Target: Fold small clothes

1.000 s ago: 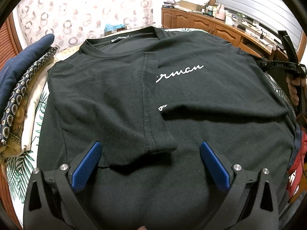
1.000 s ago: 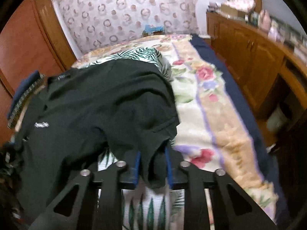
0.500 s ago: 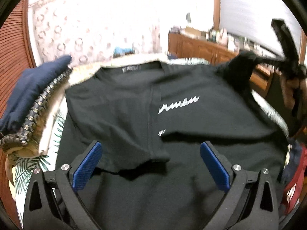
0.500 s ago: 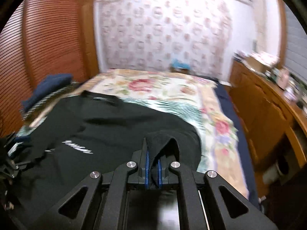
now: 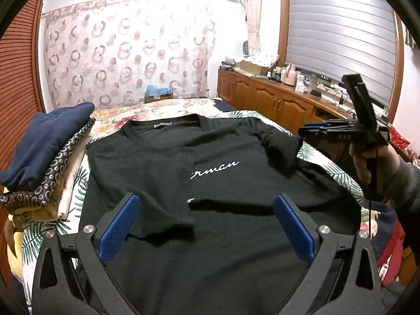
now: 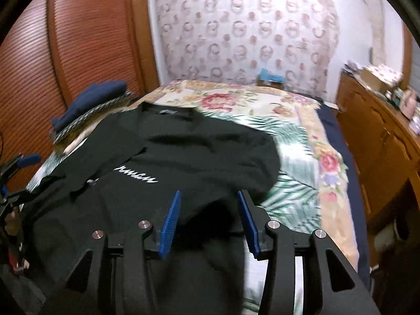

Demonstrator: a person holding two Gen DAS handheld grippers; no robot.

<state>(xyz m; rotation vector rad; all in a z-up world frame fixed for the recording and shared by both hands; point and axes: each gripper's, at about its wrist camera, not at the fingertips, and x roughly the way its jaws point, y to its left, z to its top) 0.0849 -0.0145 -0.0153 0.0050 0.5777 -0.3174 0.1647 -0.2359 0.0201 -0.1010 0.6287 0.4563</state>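
Observation:
A black T-shirt point(image 5: 231, 183) with white script lettering lies flat on the bed, collar at the far end. Its left sleeve is folded inward over the chest. Its right sleeve point(image 5: 278, 141) lies folded in over the shirt's right shoulder. My left gripper point(image 5: 207, 225) is open and empty above the shirt's lower part. My right gripper point(image 6: 210, 218) is open and empty just above the shirt point(image 6: 183, 162). It also shows in the left wrist view point(image 5: 309, 130), held in a hand at the right.
A stack of folded clothes point(image 5: 44, 152) sits at the bed's left side, with navy cloth on top. The floral bedspread point(image 6: 302, 157) shows to the right of the shirt. A wooden cabinet point(image 5: 275, 102) runs along the right wall. Wooden slatted doors point(image 6: 52, 65) stand to the left.
My right gripper carried the right sleeve up and inward, then opened and let it go on the shirt. My left gripper stayed open and rose a little.

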